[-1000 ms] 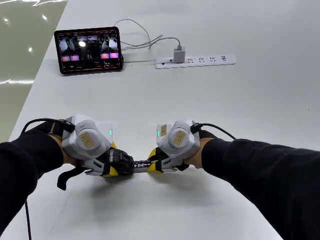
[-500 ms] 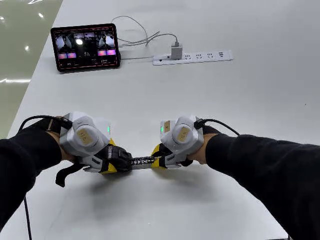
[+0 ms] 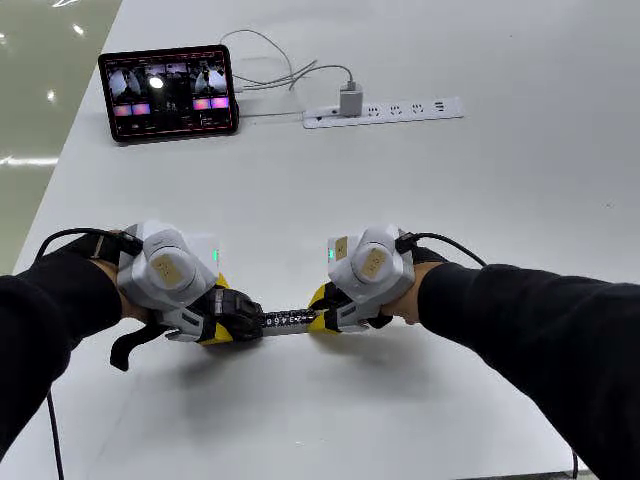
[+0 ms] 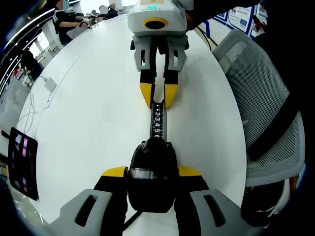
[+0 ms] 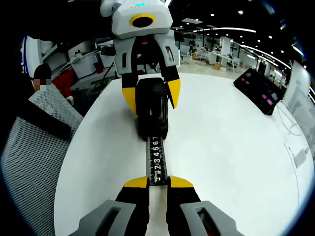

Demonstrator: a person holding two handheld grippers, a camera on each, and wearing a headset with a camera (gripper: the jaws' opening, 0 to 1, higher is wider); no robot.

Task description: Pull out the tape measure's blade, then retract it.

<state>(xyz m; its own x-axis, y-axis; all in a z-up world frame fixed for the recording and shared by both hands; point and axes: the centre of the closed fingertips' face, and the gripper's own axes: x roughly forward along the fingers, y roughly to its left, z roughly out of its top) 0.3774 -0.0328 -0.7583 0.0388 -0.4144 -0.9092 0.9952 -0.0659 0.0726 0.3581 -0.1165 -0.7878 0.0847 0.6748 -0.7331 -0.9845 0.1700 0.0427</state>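
My left gripper (image 3: 222, 322) (image 4: 152, 174) is shut on the black tape measure case (image 3: 240, 318) (image 4: 151, 174) (image 5: 151, 108). A short length of black blade (image 3: 288, 320) (image 4: 157, 122) (image 5: 156, 160) with white numbers runs out of the case toward my right gripper (image 3: 322, 320) (image 5: 157, 183), which is shut on the blade's tip. In the left gripper view the right gripper's yellow fingertips (image 4: 146, 94) pinch the blade's far end. Both grippers sit low over the white table (image 3: 400, 200), facing each other.
A tablet (image 3: 168, 92) with a lit screen lies at the far left of the table. A white power strip (image 3: 385, 111) with a plugged charger and cables lies behind it. A grey mesh chair (image 4: 251, 83) stands beside the table. The table's left edge runs near the tablet.
The grippers have drawn apart, the right one moving to the right, and more of the blade shows between them than before.
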